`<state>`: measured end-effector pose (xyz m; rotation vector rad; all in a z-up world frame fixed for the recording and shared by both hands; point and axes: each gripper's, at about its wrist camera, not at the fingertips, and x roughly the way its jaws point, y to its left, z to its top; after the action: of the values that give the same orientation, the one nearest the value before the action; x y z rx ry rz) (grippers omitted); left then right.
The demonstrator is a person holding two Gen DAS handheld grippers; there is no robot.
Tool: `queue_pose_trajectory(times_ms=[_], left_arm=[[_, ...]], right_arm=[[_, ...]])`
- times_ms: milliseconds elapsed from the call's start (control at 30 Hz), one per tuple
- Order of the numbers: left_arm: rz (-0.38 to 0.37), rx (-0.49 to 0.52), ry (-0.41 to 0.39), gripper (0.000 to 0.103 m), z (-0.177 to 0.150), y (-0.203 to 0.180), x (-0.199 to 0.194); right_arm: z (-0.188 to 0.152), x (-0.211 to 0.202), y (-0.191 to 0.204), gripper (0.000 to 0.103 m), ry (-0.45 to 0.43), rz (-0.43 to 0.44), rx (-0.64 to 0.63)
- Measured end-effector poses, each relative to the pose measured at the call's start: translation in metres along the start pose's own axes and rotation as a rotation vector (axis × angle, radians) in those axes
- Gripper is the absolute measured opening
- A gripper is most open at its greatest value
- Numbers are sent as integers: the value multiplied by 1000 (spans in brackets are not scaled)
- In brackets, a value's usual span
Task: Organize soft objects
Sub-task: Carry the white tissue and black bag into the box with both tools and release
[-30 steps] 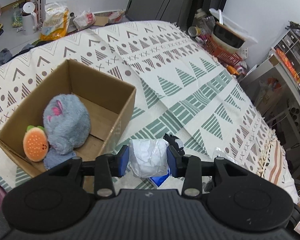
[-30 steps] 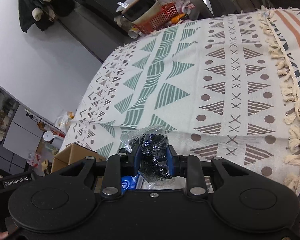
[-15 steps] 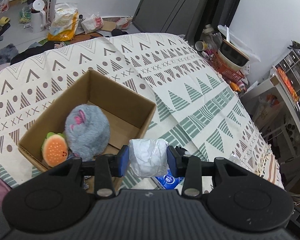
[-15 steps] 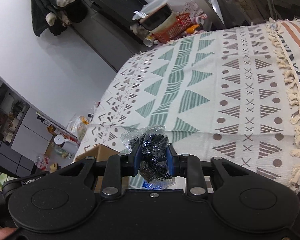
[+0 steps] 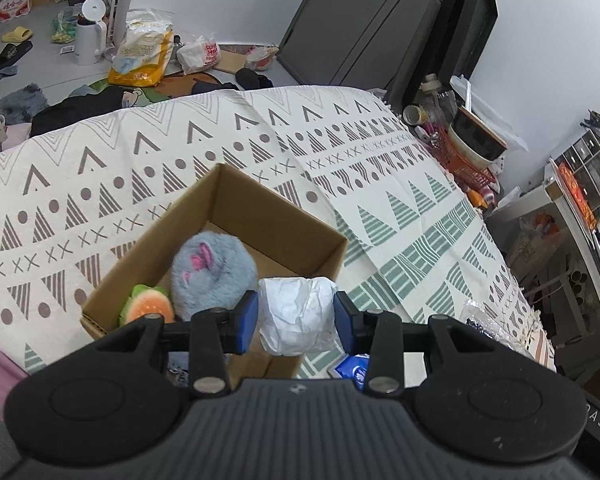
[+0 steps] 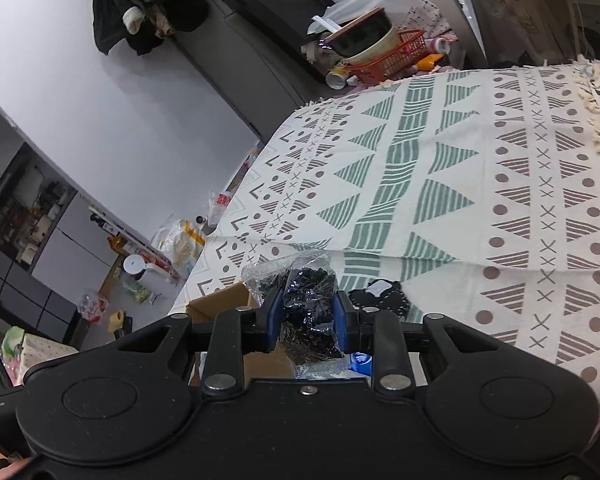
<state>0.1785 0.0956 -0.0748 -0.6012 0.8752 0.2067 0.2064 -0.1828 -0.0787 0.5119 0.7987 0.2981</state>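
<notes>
A: What's partly hidden?
B: The burger plush (image 5: 146, 306), behind the left tool (image 5: 296, 316).
A: Counts?
B: Two plushes in one box (image 5: 276, 216); left tool clamps a white bundle (image 5: 296, 312), right tool (image 6: 307, 322) a black packet (image 6: 308, 320).

Left wrist view. The left gripper (image 5: 296, 317) is closed on a crumpled white bundle (image 5: 296, 314), its blue pads (image 5: 247, 322) pressing either side. The bundle is held above the near right corner of an open cardboard box (image 5: 276, 216), which rests on a bed covered by a patterned blanket (image 5: 400, 200). Inside the box, a grey plush toy (image 5: 212, 274) with pink markings lies beside a burger-shaped plush (image 5: 148, 308), the two touching. A blue packet (image 5: 352, 368) lies on the blanket just right of the box, partly hidden by the gripper.
</notes>
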Motion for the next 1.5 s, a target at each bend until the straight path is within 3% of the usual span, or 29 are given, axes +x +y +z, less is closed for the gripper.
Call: queue_pose_trajectory(times_ms=[900, 1333, 1500], left_arm=[[-21, -61, 10, 40, 34, 61, 19], [-33, -65, 25, 40, 64, 62, 51], [-33, -81, 55, 45, 77, 62, 65]], right_arm=[[-21, 52, 73, 27, 84, -17, -88], [-17, 88, 95, 27, 119, -18, -93], [-16, 98, 101, 27, 131, -19, -97]])
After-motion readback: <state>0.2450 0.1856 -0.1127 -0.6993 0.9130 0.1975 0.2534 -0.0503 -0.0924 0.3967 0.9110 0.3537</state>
